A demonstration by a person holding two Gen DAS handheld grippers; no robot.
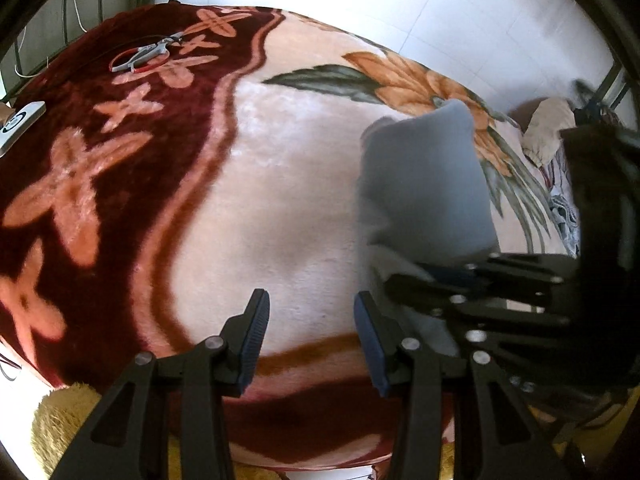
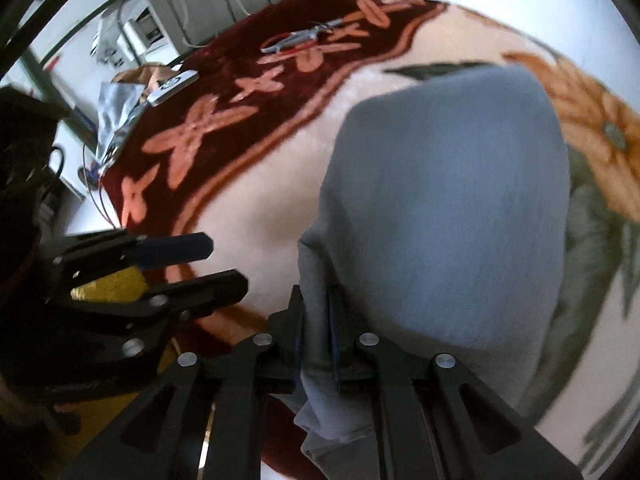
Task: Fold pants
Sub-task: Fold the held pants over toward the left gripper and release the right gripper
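Note:
The grey-blue pants (image 2: 440,200) lie folded into a thick, rounded slab on the floral blanket (image 2: 260,208). My right gripper (image 2: 318,312) is shut on the near edge of the cloth, and a fold of fabric hangs down between its blue pads. In the left wrist view the pants (image 1: 424,184) sit right of centre, with the right gripper (image 1: 416,276) clamped at their near end. My left gripper (image 1: 312,304) hovers over bare blanket just left of the pants, open and holding nothing. The same gripper (image 2: 226,264) shows at the left of the right wrist view, its fingers apart.
Red-handled scissors (image 1: 144,54) lie on the dark red border at the far left. A white flat device (image 1: 20,120) rests near the blanket's left edge. A beige cloth (image 1: 548,128) lies at the far right. Yellow plush (image 1: 60,420) sits below the near edge, and white tiled floor lies beyond.

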